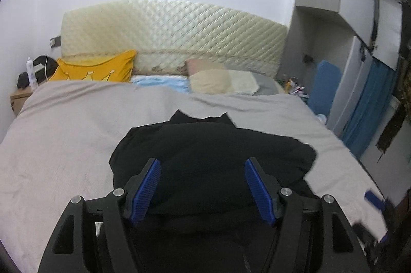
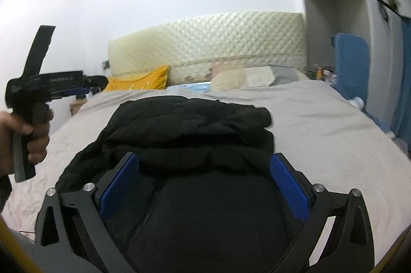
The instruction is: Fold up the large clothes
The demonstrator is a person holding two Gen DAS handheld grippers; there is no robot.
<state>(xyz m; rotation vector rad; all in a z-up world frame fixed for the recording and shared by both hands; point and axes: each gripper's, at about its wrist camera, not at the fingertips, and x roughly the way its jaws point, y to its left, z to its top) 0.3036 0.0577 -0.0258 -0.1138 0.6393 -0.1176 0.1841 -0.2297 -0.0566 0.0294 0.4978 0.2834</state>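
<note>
Black garment [image 1: 213, 157], grey bedcover [image 1: 64, 132], yellow pillow [image 1: 97, 67], quilted cream headboard [image 1: 174, 34]

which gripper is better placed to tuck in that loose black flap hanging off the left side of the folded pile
Left, probably. The loose flap trails off the black garment toward the side where the left gripper is. The right gripper sits open over the pile's middle.

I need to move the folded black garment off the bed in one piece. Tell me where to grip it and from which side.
Judging by its pose, grip the black garment at the stacked near edge, coming in low from the foot of the bed. The layers pile up there, so one pinch may catch them all; the loose flap at its left would unfold.
</note>
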